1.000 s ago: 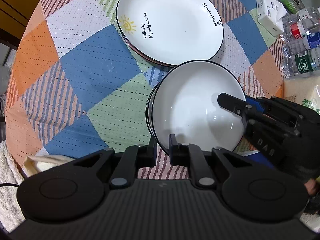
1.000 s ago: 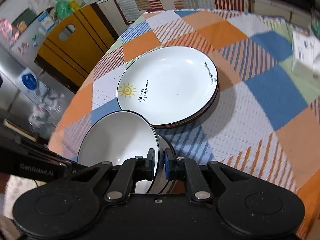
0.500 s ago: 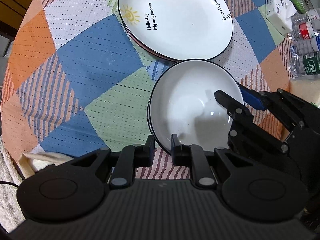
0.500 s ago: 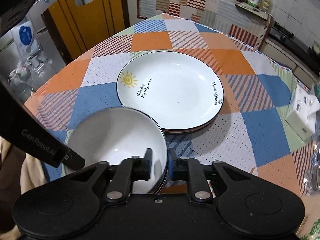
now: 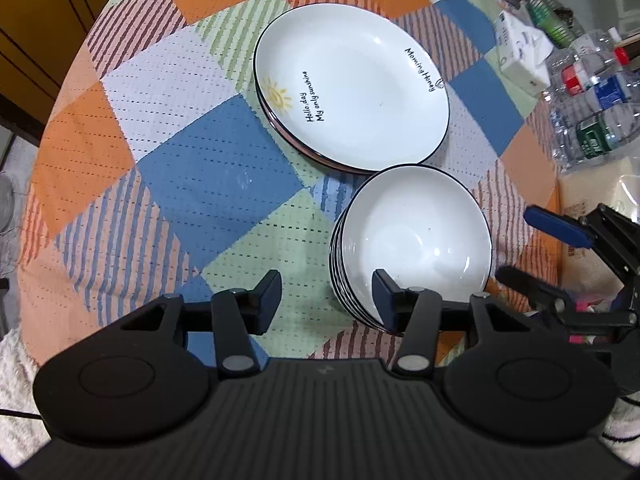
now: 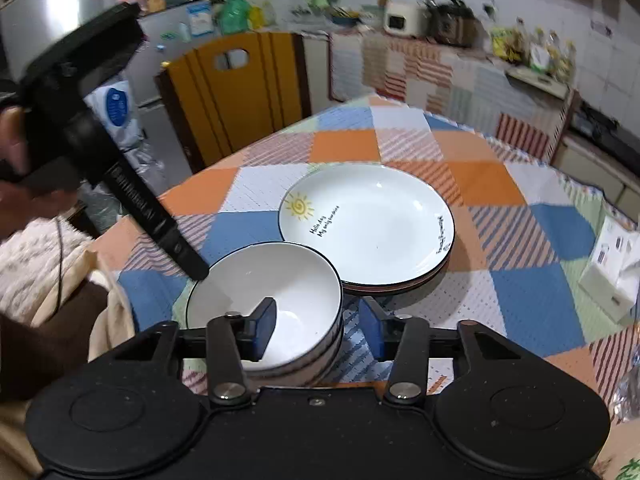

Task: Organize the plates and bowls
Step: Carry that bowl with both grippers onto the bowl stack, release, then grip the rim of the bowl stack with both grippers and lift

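A stack of white bowls [image 5: 416,236] with black rims sits near the table's front edge; it also shows in the right wrist view [image 6: 280,292]. Behind it lies a stack of white plates [image 5: 352,88] with a sun drawing, which the right wrist view [image 6: 372,220] shows too. My left gripper [image 5: 326,294] is open and empty, its jaws astride the bowls' near left rim. My right gripper [image 6: 318,330] is open and empty, astride the near right rim. The right gripper also shows at the right of the left wrist view [image 5: 560,264].
The round table [image 5: 216,184] has a checked cloth. A tissue pack [image 5: 520,56] and plastic bottles [image 5: 592,100] lie at the right. A yellow chair [image 6: 240,92] stands behind the table. A towel [image 6: 44,264] lies at the left.
Both grippers opened and let go of the top bowl, which now rests on the bowl stack. Both grippers drew back and rose a little.
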A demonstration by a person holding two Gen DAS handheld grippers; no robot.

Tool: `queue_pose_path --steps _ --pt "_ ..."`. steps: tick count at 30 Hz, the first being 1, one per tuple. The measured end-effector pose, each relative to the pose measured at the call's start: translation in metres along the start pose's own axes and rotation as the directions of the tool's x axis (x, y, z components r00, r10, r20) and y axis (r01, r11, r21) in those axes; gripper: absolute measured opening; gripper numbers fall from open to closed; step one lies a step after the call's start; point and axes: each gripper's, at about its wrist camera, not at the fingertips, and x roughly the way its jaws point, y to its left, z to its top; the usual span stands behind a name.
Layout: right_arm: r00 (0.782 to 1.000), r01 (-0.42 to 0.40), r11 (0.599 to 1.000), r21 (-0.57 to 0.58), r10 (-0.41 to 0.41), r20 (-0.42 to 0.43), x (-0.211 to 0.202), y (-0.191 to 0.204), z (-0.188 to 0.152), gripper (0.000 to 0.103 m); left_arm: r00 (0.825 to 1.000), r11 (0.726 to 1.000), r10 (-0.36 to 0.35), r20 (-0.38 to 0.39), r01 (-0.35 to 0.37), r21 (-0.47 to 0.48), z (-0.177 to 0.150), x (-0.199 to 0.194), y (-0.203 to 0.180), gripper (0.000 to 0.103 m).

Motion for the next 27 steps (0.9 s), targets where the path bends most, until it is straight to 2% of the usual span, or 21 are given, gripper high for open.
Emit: queue_pose_path --steps 3,6,8,13,20,27 --pt "1.0 -0.021 0.999 -0.049 0.021 0.009 -0.004 -0.003 -0.014 0.065 0.999 1.0 -0.027 0.034 0.027 0.007 -0.005 0.003 0.003 0.052" --pt "0.997 -0.053 0.997 -0.048 0.05 -0.05 0.001 -0.007 -0.026 0.065 0.997 0.996 -0.027 0.069 0.021 0.086 -0.014 0.005 -0.008 0.057" --pt "0.995 -0.073 0.996 -0.045 0.07 -0.072 0.004 -0.008 -0.033 0.066 0.996 0.994 -0.03 0.088 0.02 0.107 -0.02 0.005 -0.011 0.058" --pt "0.991 -0.08 0.994 -0.075 0.071 -0.115 0.027 -0.007 -0.047 0.07 0.991 0.994 -0.098 0.087 0.094 0.053 -0.02 0.011 -0.002 0.06" --pt "0.982 -0.087 0.983 -0.161 0.058 -0.18 0.069 0.003 -0.066 0.073 0.992 0.995 -0.084 0.089 0.079 0.063 -0.021 0.023 0.001 0.063" --pt "0.984 -0.128 0.978 -0.166 0.104 -0.146 0.089 0.008 -0.075 0.075 0.99 0.992 -0.118 0.078 0.113 0.06 -0.022 0.039 0.002 0.064"
